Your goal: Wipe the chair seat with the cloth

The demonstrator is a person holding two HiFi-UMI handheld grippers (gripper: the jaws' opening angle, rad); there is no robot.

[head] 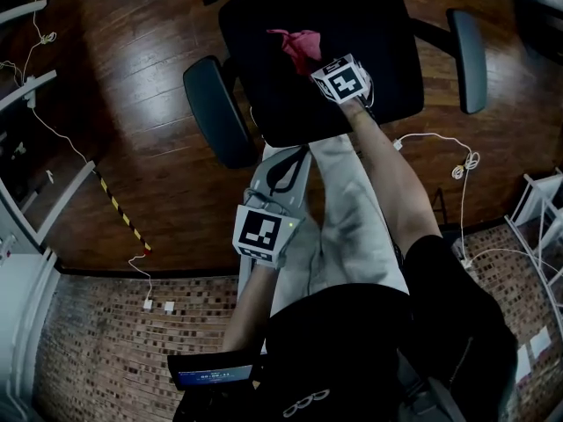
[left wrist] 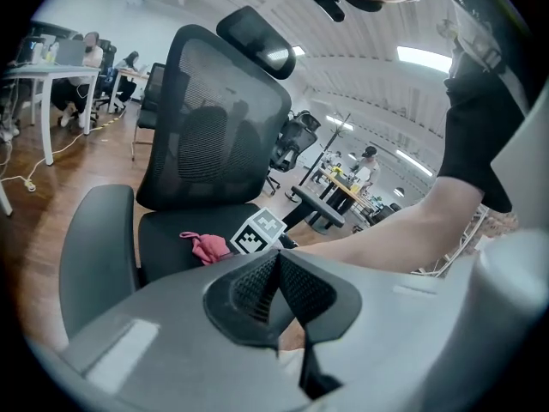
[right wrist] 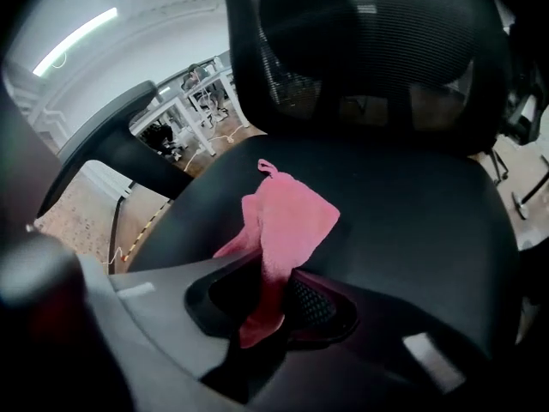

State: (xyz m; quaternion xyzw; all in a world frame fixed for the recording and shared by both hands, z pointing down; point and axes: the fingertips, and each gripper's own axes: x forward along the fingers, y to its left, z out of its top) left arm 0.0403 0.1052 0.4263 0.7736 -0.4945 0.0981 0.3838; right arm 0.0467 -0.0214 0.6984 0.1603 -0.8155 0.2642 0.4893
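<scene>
Right tongs (right wrist: 274,297) tight on pink cloth (right wrist: 287,221) atop chair seat (right wrist: 412,221), wood floor (head: 132,77)

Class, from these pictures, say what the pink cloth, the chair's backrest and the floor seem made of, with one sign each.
Pink cloth: soft matte fabric, perhaps terry; it folds and droops.
Backrest: black mesh, likely synthetic; a fine grid shows.
Floor: dark wood or wood-look planks, slightly glossy; seams and sheen.
</scene>
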